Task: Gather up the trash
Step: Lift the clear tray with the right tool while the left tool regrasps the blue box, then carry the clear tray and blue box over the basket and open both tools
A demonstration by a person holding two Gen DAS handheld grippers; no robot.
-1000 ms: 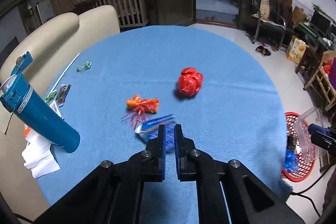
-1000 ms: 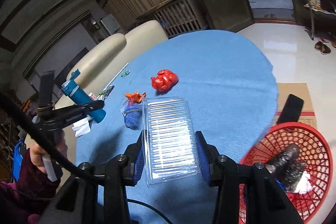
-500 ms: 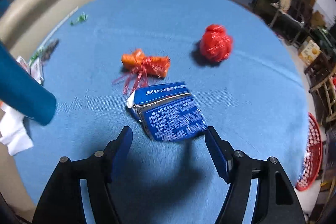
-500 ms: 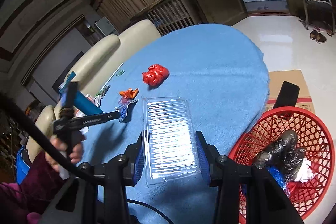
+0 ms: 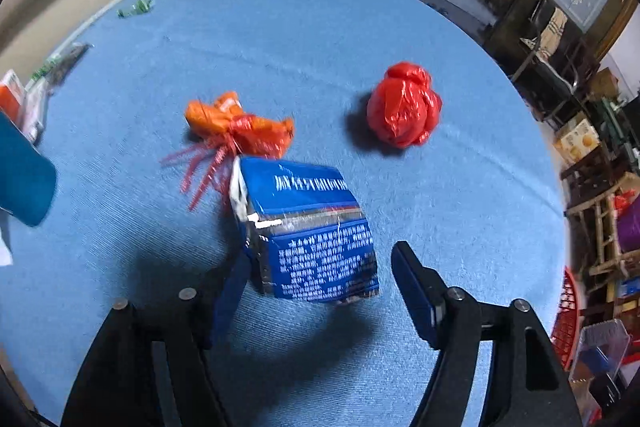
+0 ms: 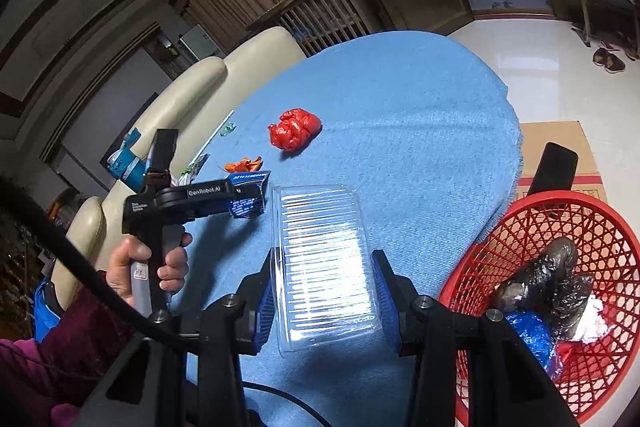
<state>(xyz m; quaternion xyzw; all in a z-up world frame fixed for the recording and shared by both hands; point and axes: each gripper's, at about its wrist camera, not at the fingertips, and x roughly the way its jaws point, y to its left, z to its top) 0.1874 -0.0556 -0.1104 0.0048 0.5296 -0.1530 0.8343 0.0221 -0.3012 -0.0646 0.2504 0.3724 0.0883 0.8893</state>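
A crumpled blue carton (image 5: 308, 231) with white print lies on the blue tablecloth (image 5: 460, 195). My left gripper (image 5: 320, 263) straddles it, jaws opening; the right finger (image 5: 416, 287) stands clear of it. Beyond it lie an orange wrapper (image 5: 240, 125) with red ribbon and a balled red plastic bag (image 5: 404, 107). My right gripper (image 6: 328, 259) is shut on a clear ribbed plastic tray (image 6: 324, 259), held over the table's near edge. The right wrist view shows the left gripper (image 6: 240, 193) at the carton (image 6: 248, 205), a hand on its handle.
A red mesh basket (image 6: 560, 211) stands on the floor right of the table, holding black and blue bags. A teal bottle (image 5: 20, 179) and small wrappers lie at the table's left edge by a cream sofa (image 6: 256, 51). A cardboard box (image 6: 556, 147) sits behind the basket.
My left gripper went from shut to wide open and dropped toward the table; the blue carton now sits between its jaws. The right gripper still holds the tray and has sunk slightly.
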